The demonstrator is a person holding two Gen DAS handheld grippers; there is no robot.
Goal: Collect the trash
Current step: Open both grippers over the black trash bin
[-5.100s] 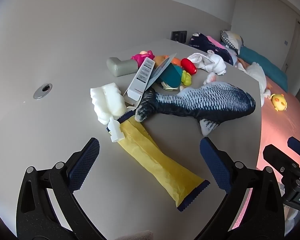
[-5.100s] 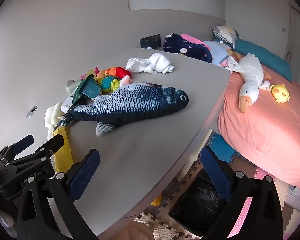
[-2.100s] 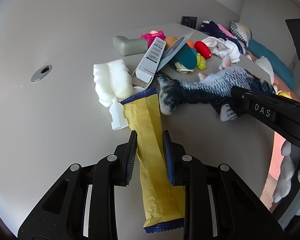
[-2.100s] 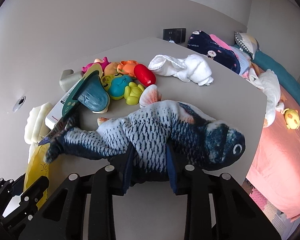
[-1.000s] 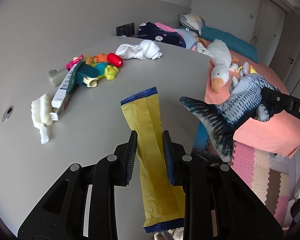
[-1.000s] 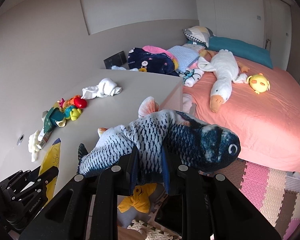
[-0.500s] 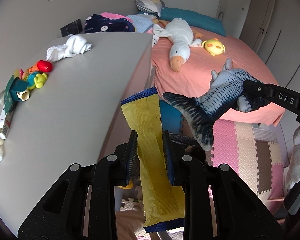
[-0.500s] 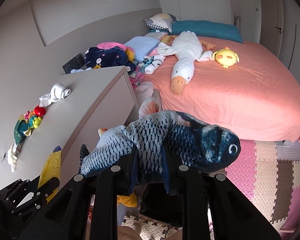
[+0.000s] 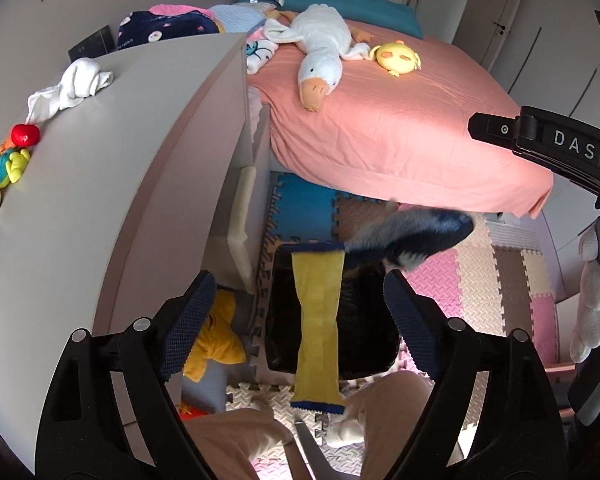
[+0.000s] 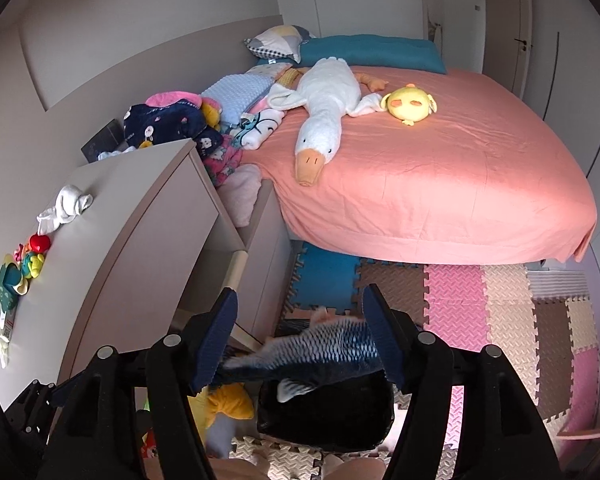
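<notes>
Both releases had just happened. In the left wrist view the left hand-held gripper (image 9: 296,312) had just been opening: its jaws stood wide apart at the bottom of the frame, and the yellow wrapper (image 9: 318,328), which half a second earlier was pinched between them, hung free between the pads without touching either. It sat in the lower middle of the picture, upright and flat, in front of the black bin (image 9: 364,320) on the foam floor mat (image 9: 496,280), apparently dropping towards the bin's mouth.

The right hand-held gripper (image 10: 300,336) had likewise just been opening. In the right wrist view its jaws were parted at lower centre, and the fish toy (image 10: 320,354), clamped between them half a second before, lay blurred and level across the gap, seemingly loose and falling above the bin (image 10: 328,416). In the left wrist view the same fish appeared as a dark smear just right of the wrapper's top end, over the bin's far rim.

Compared with a second earlier, both views had swung away from the table (image 9: 92,184), now at the left of each frame, and down to the floor beside the bed (image 9: 400,120).

For the task, this looked like the deposit step: two items were let go over the bin together. Whether either landed inside could not be told yet; the fish seemed long against the bin's opening and could catch on the rim. Foam pieces, a box and small toys (image 9: 8,160) remained on the table.
</notes>
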